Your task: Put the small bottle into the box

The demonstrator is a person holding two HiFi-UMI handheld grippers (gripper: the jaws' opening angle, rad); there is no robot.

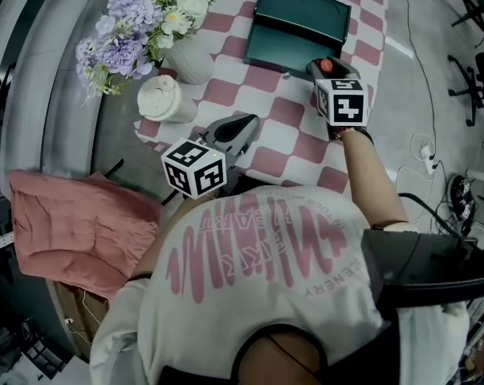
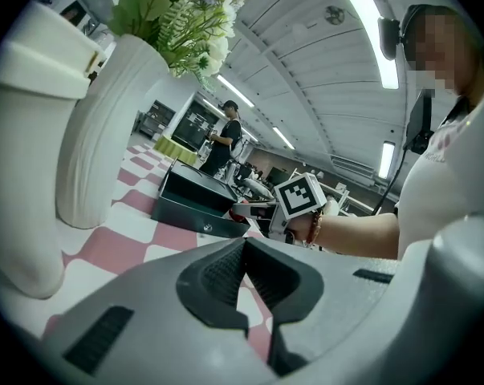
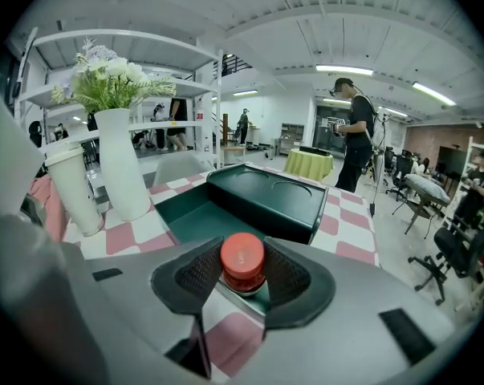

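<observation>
**Fingers (image 3: 200, 277) pinch the small bottle (image 3: 242, 261) at the box (image 3: 181, 219) rim**

The right gripper (image 3: 243, 273) clamps the red-capped bottle at the open box's near edge. The left gripper (image 2: 243, 255) hangs aside, jaws together and empty. The carry looks nearly done; next, probably, a nudge forward over the box floor, then release.

- A white ribbed vase (image 1: 192, 57) of purple and white flowers (image 1: 137, 22) stands on the pink-checked surface (image 1: 282, 131).
- A white lidded cup (image 1: 165, 99) stands just beside the vase.
- A pink cloth (image 1: 73, 231) lies beyond the surface's edge.
</observation>
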